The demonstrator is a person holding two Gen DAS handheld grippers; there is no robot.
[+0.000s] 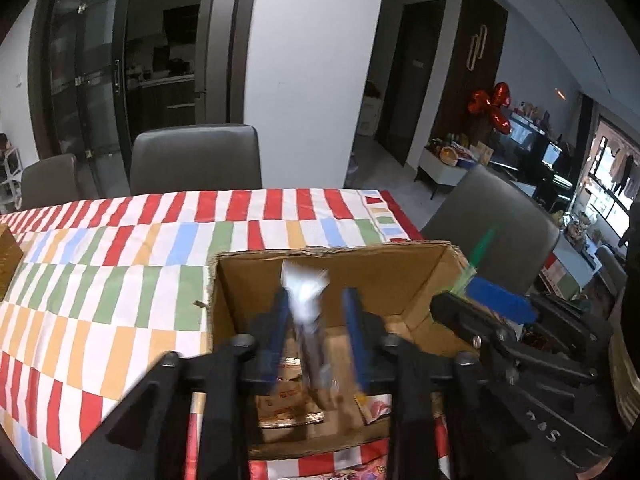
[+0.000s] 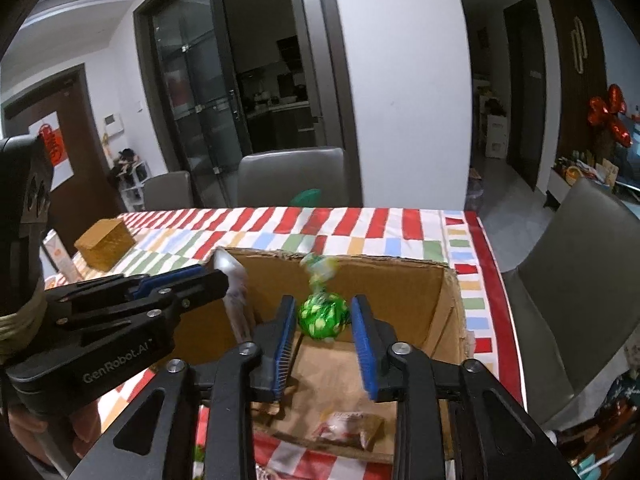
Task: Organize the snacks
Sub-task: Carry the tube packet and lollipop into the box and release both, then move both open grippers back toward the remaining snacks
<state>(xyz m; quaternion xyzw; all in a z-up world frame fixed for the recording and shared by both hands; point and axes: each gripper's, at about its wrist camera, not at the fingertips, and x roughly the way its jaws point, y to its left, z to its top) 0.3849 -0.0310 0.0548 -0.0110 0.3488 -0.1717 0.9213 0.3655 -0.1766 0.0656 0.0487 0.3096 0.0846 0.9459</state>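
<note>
An open cardboard box (image 1: 416, 276) (image 2: 412, 304) stands on the checked tablecloth. Both grippers hover over it. My left gripper (image 1: 318, 328) is open; a blurred white and dark snack packet (image 1: 306, 300) is between its blue pads (image 1: 280, 320), loose and dropping. My right gripper (image 2: 325, 326) is open; a green foil-wrapped candy (image 2: 323, 314) sits in the gap between its blue pads (image 2: 362, 332), blurred, touching neither clearly. Snack packets (image 1: 288, 400) (image 2: 348, 428) lie on the box floor. The left gripper also shows in the right wrist view (image 2: 230, 280).
A brown box (image 2: 105, 242) stands on the table's far left. Grey chairs (image 1: 196, 164) (image 2: 580, 268) stand along the far side and the right end. More packets lie at the table's near edge (image 1: 360, 472). The tablecloth (image 1: 120, 264) stretches left of the box.
</note>
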